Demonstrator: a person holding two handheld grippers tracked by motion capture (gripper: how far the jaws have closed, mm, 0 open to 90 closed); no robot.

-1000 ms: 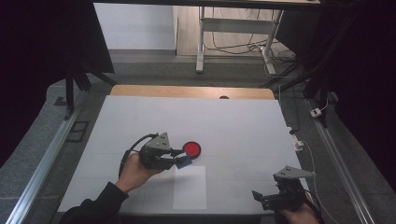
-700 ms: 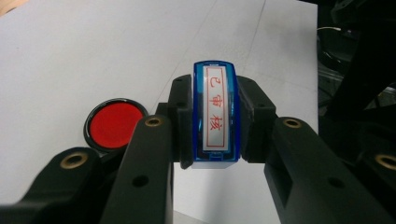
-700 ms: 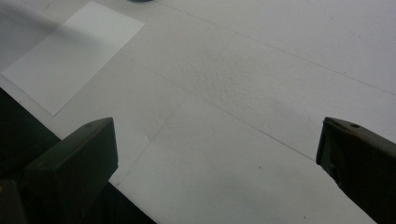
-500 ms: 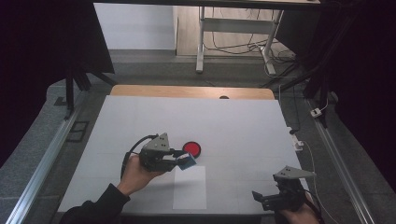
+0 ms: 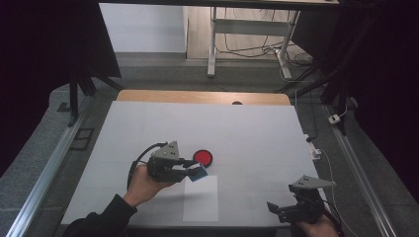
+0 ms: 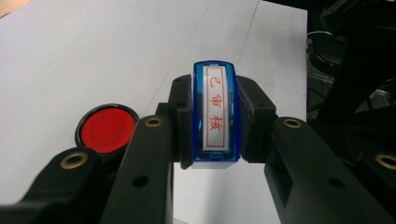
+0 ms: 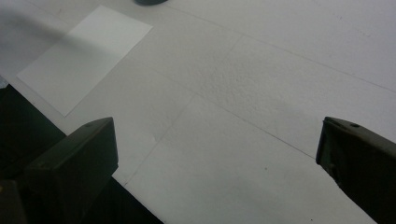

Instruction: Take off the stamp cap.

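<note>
Three red characters, stamp (image 6: 215,116) label

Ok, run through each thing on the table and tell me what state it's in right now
Blue stamp: clamped in the left gripper, off the table, label facing the camera.
Red ink pad: open, red surface bare.
Sheet of paper: flat, blank.
Left gripper: shut on the stamp.
Right gripper: open, holding nothing.

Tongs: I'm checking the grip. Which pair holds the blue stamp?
The left tongs, shut on the blue stamp beside the red ink pad. The right tongs stand open, holding nothing.
</note>
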